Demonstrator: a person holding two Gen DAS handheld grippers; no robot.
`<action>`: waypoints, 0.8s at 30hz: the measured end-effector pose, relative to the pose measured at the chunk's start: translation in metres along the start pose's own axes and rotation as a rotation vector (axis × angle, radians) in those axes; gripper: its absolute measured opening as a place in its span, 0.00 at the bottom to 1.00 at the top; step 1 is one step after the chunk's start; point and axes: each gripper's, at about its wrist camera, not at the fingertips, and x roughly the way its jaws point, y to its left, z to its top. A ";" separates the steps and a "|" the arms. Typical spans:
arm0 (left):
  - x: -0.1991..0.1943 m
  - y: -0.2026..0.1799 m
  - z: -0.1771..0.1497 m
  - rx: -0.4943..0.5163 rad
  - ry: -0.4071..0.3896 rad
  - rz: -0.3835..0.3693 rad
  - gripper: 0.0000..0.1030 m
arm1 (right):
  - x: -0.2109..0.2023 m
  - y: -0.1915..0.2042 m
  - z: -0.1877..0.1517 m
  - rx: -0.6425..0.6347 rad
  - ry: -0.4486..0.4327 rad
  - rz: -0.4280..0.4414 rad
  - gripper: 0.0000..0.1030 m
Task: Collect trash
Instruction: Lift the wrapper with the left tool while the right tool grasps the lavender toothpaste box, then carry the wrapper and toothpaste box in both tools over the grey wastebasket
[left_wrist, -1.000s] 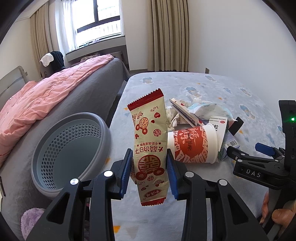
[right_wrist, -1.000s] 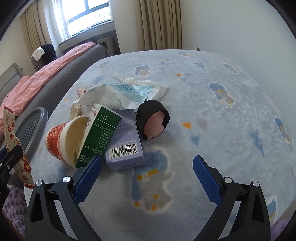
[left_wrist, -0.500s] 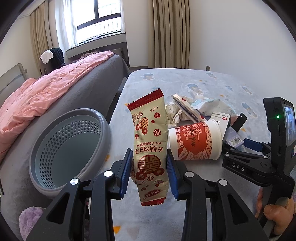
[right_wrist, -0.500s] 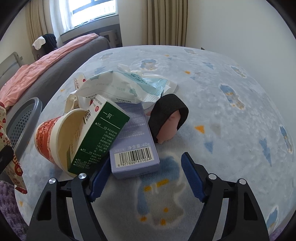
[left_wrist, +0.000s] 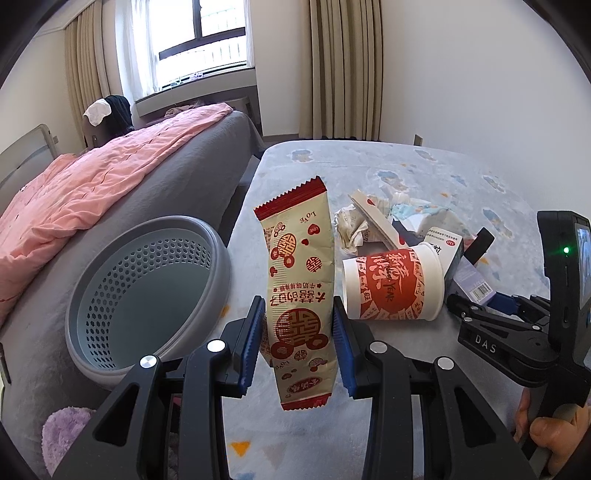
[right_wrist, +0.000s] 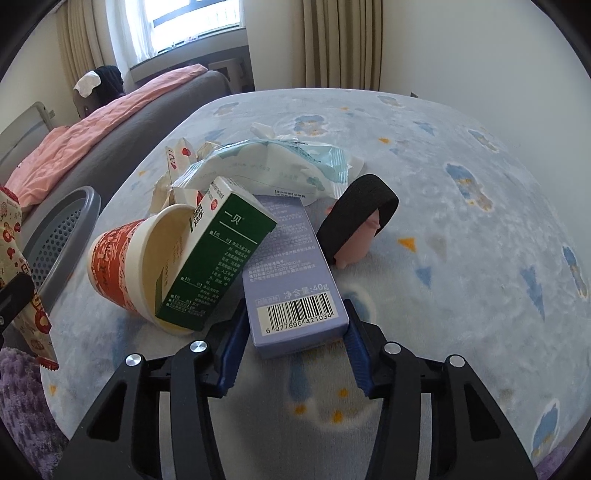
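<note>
The right hand-held gripper (right_wrist: 295, 345), closing, brackets the purple box (right_wrist: 291, 273); a green carton (right_wrist: 218, 254) leans beside it. The left hand-held gripper (left_wrist: 298, 343) clamps a wrapper (left_wrist: 299, 291).

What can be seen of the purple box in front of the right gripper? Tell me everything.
The purple box is a flat lavender carton, apparently cardboard, closed, with small print and a barcode label near its near end. It lies flat on the blue patterned blanket, its near end between the right gripper's blue pads, which have just been closing and now sit against its sides. A green box leans over its left edge; a wipes packet overlaps its far end.
</note>
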 end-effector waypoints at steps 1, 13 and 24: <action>-0.002 0.001 -0.001 -0.001 -0.004 -0.001 0.34 | -0.003 0.000 -0.003 0.001 0.002 -0.001 0.47; -0.027 0.007 -0.011 -0.015 -0.048 -0.016 0.34 | -0.047 -0.012 -0.052 0.018 0.033 -0.044 0.47; -0.038 0.014 -0.015 -0.025 -0.061 -0.021 0.34 | -0.055 -0.013 -0.077 0.019 0.071 -0.049 0.47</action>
